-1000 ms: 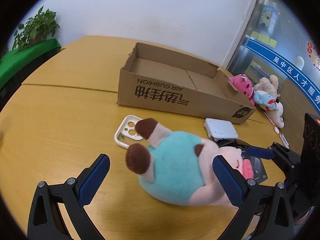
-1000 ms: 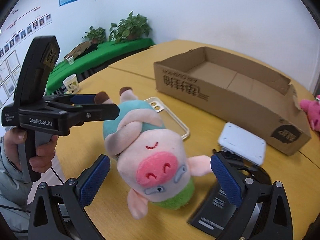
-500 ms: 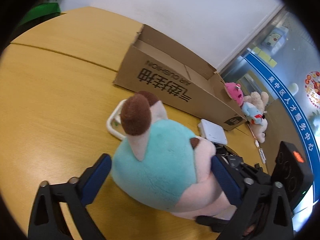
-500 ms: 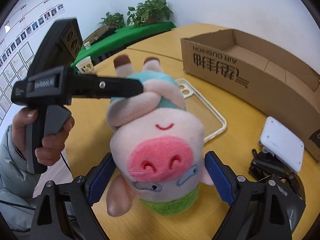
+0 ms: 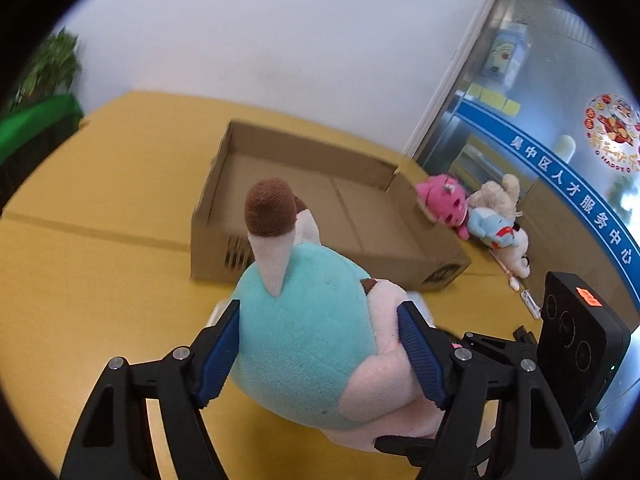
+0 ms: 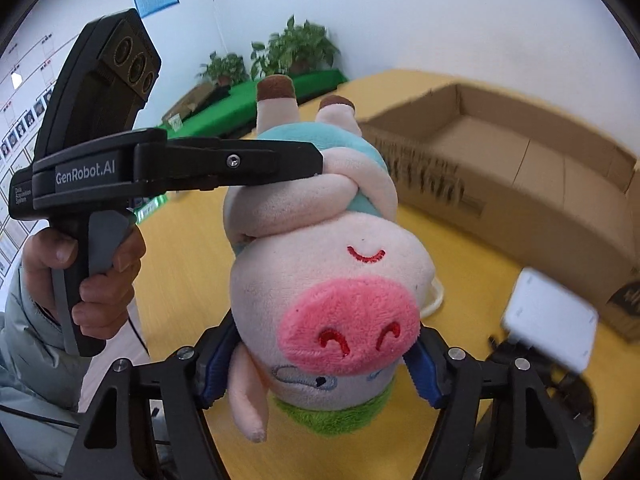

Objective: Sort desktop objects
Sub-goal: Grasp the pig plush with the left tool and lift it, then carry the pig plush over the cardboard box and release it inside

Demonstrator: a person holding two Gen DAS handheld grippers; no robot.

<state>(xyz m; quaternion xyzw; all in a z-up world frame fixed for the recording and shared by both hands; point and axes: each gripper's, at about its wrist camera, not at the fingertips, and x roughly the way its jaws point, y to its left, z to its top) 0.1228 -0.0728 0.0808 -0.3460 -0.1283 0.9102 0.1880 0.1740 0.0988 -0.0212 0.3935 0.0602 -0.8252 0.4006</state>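
Observation:
A plush pig (image 5: 304,344) with a teal body, brown feet and a pink snout is held off the yellow table, feet up. My left gripper (image 5: 320,356) is shut on its teal body. My right gripper (image 6: 320,368) is shut on its head (image 6: 340,304) from the opposite side. The left gripper's body (image 6: 168,168) shows in the right wrist view, its finger on the pig's body. An open cardboard box (image 5: 320,208) lies just beyond the pig; it also shows in the right wrist view (image 6: 520,168).
Pink, blue and beige plush toys (image 5: 472,216) lie to the right of the box. A white flat device (image 6: 548,320) and a black item (image 6: 540,376) lie near the box. A white phone case (image 6: 434,296) peeks from behind the pig. Potted plants (image 6: 296,48) stand beyond the table.
Both grippers have closed on the plush pig and lifted it off the table, up and toward the cardboard box.

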